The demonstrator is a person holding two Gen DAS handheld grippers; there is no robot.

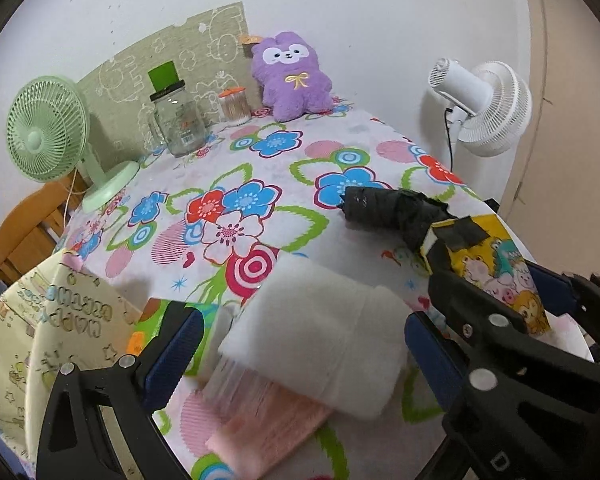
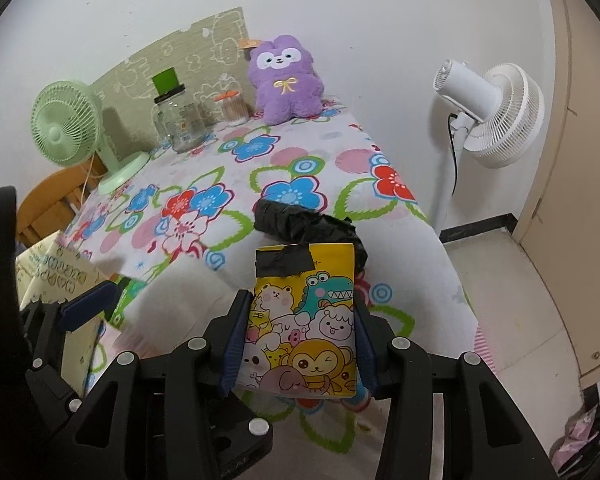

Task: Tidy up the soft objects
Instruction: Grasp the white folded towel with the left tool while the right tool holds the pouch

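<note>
The yellow cartoon-printed soft pack (image 2: 304, 328), patched near its top with black tape, sits upright between the blue-padded fingers of the right gripper (image 2: 300, 344), which is clamped narrowly on its two side edges above the near right part of the table; it looks light and squashy, so I judge the sides are the right place to hold it, low on the body where the filling resists, since a hard squeeze would buckle it. Just beyond it on the flowered tablecloth (image 1: 260, 168) lies a crumpled black plastic-wrapped bundle (image 1: 396, 210), probably limp and a little slippery, best pinched across its thick middle. Nearer and to the left, a folded white fleecy cloth (image 1: 320, 332) rests on top of a folded pink towel (image 1: 268, 424); the left gripper (image 1: 300, 344) stands wide open with its pads either side of the white cloth and, as far as I can tell, not touching it. Both folds will sag if lifted by a corner, so a grip across the folded stack should suit better. At the far edge sits a purple plush animal (image 1: 292, 76), beside a clear glass jar (image 1: 180, 120), with a green desk fan (image 1: 48, 132) at far left and a white standing fan (image 1: 488, 108) at right
</note>
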